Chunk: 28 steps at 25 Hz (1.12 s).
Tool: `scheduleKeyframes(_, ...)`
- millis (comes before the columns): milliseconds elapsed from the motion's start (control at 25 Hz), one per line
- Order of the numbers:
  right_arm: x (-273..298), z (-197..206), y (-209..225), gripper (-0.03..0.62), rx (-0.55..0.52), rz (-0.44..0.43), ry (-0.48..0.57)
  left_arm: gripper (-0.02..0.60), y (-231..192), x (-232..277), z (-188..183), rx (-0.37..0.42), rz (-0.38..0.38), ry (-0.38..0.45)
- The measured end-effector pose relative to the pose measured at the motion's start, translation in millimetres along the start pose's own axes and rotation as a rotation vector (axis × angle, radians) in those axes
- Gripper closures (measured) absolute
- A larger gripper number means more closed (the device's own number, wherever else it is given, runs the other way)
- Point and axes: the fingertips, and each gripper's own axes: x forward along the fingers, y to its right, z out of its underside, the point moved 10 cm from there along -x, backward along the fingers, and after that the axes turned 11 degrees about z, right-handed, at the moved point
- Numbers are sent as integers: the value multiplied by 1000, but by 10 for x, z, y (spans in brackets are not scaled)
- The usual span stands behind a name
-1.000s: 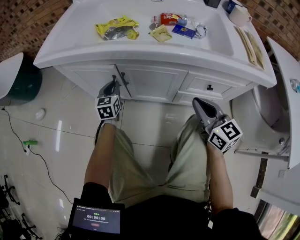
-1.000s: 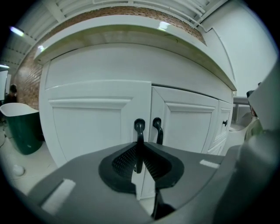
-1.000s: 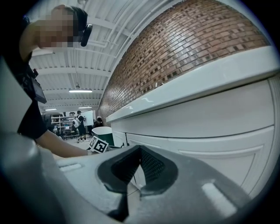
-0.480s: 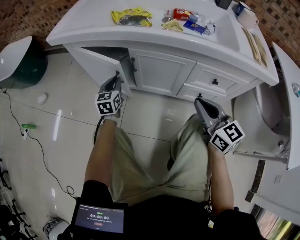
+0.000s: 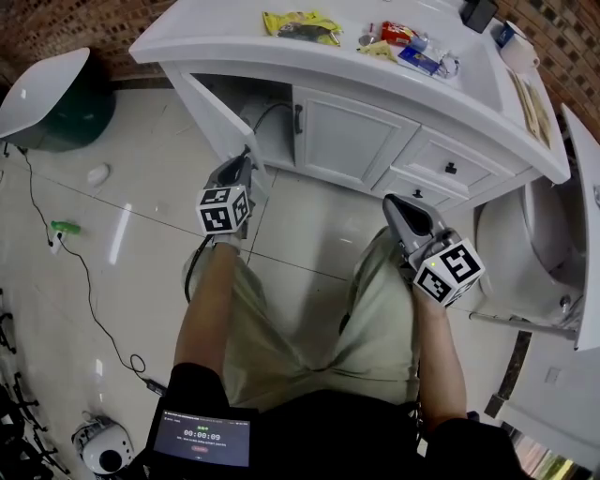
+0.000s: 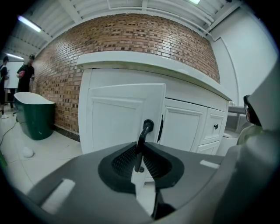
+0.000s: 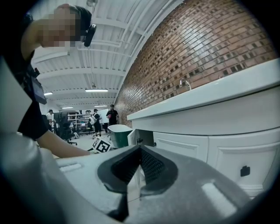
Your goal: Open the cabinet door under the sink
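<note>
head view: the left gripper (image 5: 242,169) sits at the free edge of the cabinet door (image 5: 208,111); its jaw tips are hard to make out against the door edge. the door stands swung out from the vanity (image 5: 375,141). the open compartment (image 5: 261,111) is mostly shadowed; only a thin dark curved line shows inside, pipe or cable, cannot tell which. the neighbouring door (image 5: 352,141) is closed. the countertop is cut off at the top edge and carries a yellow packet (image 5: 302,25) and small red and blue items. the right gripper (image 5: 398,208) hangs above the person's right knee, well apart from the vanity.

left gripper view: the jaws are clamped on the black door handle (image 6: 142,139), which runs up from between them to its mount on the door panel.

right gripper view: the jaws meet with nothing between them. the open door (image 7: 132,137) shows small at far left, beside a green tub (image 7: 120,134).
</note>
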Motion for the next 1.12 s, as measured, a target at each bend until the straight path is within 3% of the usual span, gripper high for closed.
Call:
scheduleKeyframes(400, 494, 87, -515, 602, -41, -104, -27, 526, -274, -545, 133, -20, -41, 5)
scheduleKeyframes(680, 832, 201, -933, 602, -85, -171, -67, 543, -823, -1137, 213, -72, -203, 46)
scheduleKeyframes(800, 1008, 287, -1145, 602, -141, -187, -130, 546, -1051, -1260, 194, -48, -234, 35)
scheduleKeyframes(1120, 1227, 429, -1378, 602, -169, -211, -202, 546, -1577, -1472, 149, -7, -161, 37)
